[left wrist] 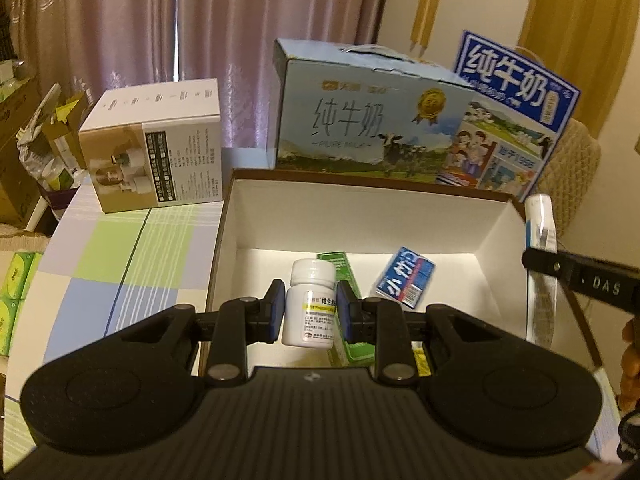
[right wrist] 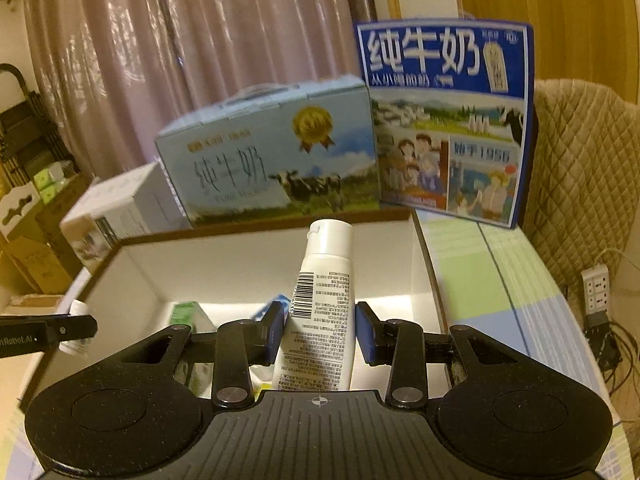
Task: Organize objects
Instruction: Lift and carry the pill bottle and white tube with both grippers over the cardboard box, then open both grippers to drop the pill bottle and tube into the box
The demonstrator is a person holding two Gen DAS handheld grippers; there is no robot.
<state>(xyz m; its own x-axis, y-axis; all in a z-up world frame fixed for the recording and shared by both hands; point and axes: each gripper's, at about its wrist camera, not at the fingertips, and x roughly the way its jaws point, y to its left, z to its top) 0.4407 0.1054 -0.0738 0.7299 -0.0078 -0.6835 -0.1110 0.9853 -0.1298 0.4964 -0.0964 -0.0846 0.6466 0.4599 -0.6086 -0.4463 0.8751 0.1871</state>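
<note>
My left gripper (left wrist: 310, 310) pinches a small white plastic pill bottle (left wrist: 309, 304) upright between its blue pads, held over the open white cardboard box with a brown rim (left wrist: 360, 216). Inside that box, on its floor, lie a green carton (left wrist: 348, 280) and a small blue packet (left wrist: 405, 276), slightly apart from each other. My right gripper (right wrist: 320, 334) holds a white squeeze tube with a barcode and fine print (right wrist: 320, 308), cap pointing away from me, above the same box; the left pad presses it, while the right pad looks just beside it, so I cannot tell how firm the grip is. Behind the box stand a pale blue milk carton case (left wrist: 360, 120) and a dark blue milk case (right wrist: 448, 120) on the checked green-and-blue tablecloth (left wrist: 120, 264).
</note>
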